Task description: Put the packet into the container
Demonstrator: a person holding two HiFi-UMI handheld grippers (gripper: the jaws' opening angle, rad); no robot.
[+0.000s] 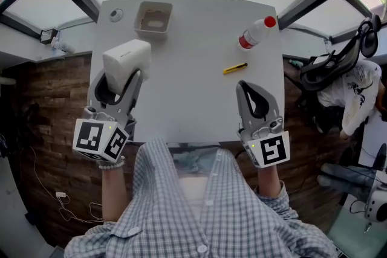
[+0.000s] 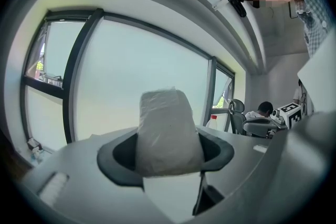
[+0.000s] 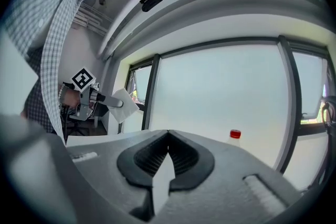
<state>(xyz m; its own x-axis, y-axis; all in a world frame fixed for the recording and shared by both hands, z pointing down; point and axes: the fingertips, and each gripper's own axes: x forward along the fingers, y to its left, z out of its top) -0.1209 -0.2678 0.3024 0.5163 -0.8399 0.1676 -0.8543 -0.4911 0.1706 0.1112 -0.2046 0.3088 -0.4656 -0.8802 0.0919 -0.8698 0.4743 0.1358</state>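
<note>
White table point(image 1: 187, 81), packet point(image 1: 126, 58) in left tool point(image 1: 124, 74), large windows point(image 2: 142, 76) beyond.

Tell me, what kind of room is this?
Probably an office or workroom: a white table stands by big windows, and a black office chair sits off to one side.
</note>
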